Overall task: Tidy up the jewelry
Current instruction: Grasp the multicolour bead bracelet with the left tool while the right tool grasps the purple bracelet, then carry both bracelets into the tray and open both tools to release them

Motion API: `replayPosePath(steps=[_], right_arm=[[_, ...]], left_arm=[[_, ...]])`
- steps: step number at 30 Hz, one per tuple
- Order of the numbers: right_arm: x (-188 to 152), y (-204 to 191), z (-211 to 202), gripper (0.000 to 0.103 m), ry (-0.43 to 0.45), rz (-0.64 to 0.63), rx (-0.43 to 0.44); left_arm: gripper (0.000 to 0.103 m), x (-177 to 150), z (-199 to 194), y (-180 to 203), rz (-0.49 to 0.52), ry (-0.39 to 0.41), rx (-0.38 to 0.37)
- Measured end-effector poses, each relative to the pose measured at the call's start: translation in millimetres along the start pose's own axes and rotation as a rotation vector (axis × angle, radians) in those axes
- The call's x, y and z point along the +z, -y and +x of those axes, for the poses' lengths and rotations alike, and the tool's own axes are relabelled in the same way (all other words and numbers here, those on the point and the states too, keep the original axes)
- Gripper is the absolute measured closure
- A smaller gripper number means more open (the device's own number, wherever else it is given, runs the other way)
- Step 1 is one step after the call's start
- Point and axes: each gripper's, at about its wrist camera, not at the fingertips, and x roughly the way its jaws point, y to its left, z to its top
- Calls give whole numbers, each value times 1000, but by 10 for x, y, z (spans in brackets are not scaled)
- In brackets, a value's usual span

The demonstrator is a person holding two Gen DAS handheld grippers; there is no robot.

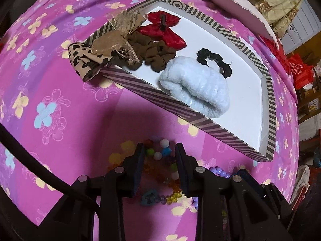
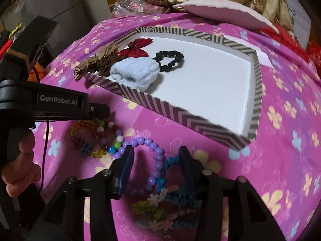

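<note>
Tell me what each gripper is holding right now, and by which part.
Nothing is held. The left gripper stands open over the mixed bead bracelet; the right gripper stands open around the purple bead bracelet, pads not touching it.

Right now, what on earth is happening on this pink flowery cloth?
A person is sorting jewelry with a hand-held gripper in each hand. The left hand-held gripper is lowered over a multicoloured bead bracelet lying on the cloth, beads between its open fingers. The right hand-held gripper straddles a purple bead bracelet, not yet pinched. Neither is lifted. The striped box behind already holds hair accessories: a red bow, a black scrunchie and a fluffy blue band.
</note>
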Motion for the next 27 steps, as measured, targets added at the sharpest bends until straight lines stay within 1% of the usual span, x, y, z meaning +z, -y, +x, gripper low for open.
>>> replayPosePath(steps=[1,3,5,7,11,12,13,14,15,17,19,22,27], right_arm=[[10,-18,6,63,-1,-18,-4],[26,-71,25,69,-7,-63,-15],[44,-104,40,70,-17,-98,-23],[67,-143,40,71,-15,-142,-35],[52,-169,119,70,-59,-194,-34],[33,-160,139,70,-67,-194,-38],[21,-148,124,73,-51,-187,-29],[14,-142,118,79,-42,-179,-32],[12,-127,112,89,-37,-172,-36],[2,-92,105,93,-34,-148,-16],[-4,-68,49,93,-22,-126,3],[29,-49,-156,93,24,-100,32],[142,-36,-428,93,81,-87,42]], left_arm=[[60,8,0,5,7,5,3],[61,17,4,25,28,8,7],[65,25,-8,41,41,13,4],[71,32,-32,47,50,16,-4],[72,63,-54,29,49,8,-26],[72,64,-60,27,50,8,-29],[72,65,-74,26,52,10,-33],[72,63,-93,31,56,14,-37],[72,58,-111,33,60,18,-39],[72,46,-159,59,67,21,-48],[72,25,-222,81,78,26,-62],[72,3,-375,137,101,50,-76],[72,22,-613,245,133,93,-98]])
